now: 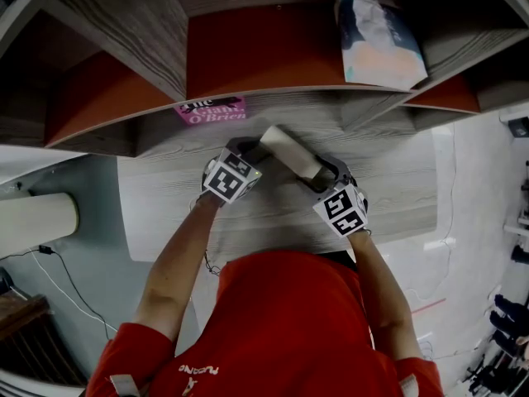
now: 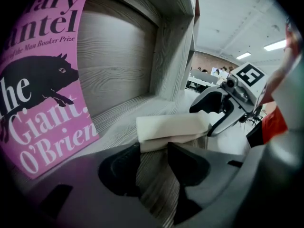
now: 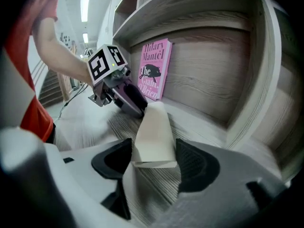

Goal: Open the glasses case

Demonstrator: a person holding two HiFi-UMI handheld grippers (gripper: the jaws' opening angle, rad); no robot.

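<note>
A cream glasses case [image 1: 289, 149] lies slantwise on the wood-grain desk [image 1: 165, 205], under the shelves. My left gripper [image 1: 248, 145] stands at the case's left end. In the left gripper view its jaws [image 2: 154, 158] are open, with the case [image 2: 173, 127] just beyond the tips, side-on and showing two layers. My right gripper [image 1: 325, 172] is at the other end. In the right gripper view the case's near end [image 3: 153, 132] fills the gap between the pads [image 3: 153, 163], which sit against both its sides.
A pink book [image 1: 211, 110] leans against the back panel just behind the left gripper. Shelf dividers [image 3: 247, 103] close in the bay to the right. A soft packet [image 1: 376, 40] lies on the upper shelf. The person's red sleeves reach in from below.
</note>
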